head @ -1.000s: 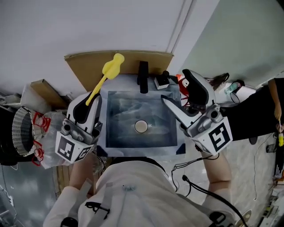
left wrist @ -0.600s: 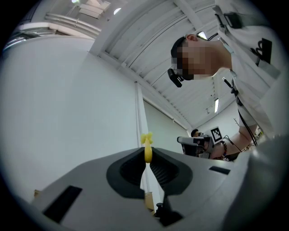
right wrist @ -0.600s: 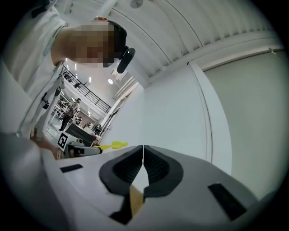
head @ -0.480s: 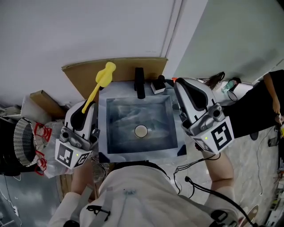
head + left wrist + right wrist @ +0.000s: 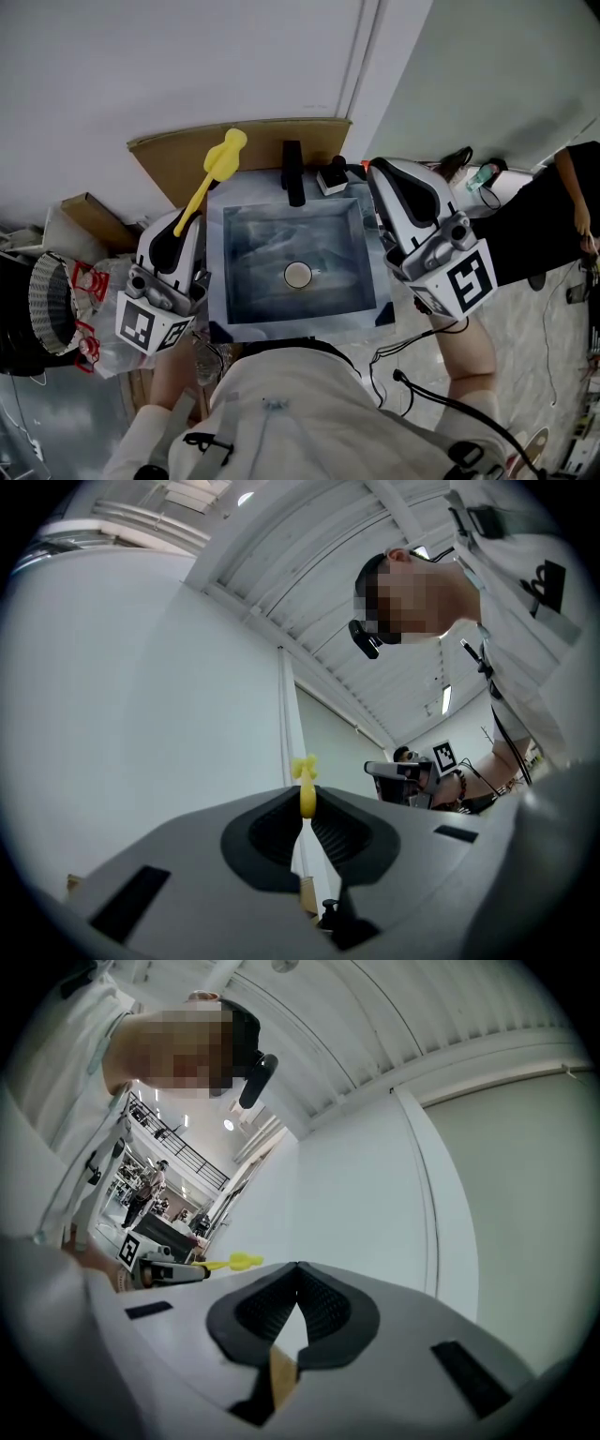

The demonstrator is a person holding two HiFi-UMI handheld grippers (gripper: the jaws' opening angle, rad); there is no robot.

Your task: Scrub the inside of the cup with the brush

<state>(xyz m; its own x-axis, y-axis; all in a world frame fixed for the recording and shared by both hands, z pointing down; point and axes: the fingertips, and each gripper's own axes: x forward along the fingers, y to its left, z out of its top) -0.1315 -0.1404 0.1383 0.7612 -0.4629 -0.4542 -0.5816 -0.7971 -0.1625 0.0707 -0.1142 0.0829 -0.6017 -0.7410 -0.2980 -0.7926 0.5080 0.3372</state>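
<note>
- Sink (image 5: pixel 253 281) lies in the middle, straight before the person, with a black faucet (image 5: pixel 293 174) at its far edge. The basin holds nothing but the drain. With a gripper on each side of it, it looks like the place meant for the washing.
- Cardboard (image 5: pixel 178 150) stands against the wall behind the sink, probably as a shield for the wall.
- Right gripper (image 5: pixel 378 173) hangs over the sink's right rim, angled upward. Its jaws are pressed together with nothing between them. This is likely the free hand for the cup, and it would have to open first.
- Left gripper (image 5: pixel 185 217) hangs at the sink's left rim, clamped tight on the brush handle.
- Brush (image 5: pixel 208 186), yellow, is gripped low on its handle. Its head points up and away past the sink's far left corner, in front of the cardboard. Gripping it by the handle end leaves the whole length free to reach inside a cup.
- Cup shows in no view, so I cannot tell where it is. Scrubbing is not yet under way.
</note>
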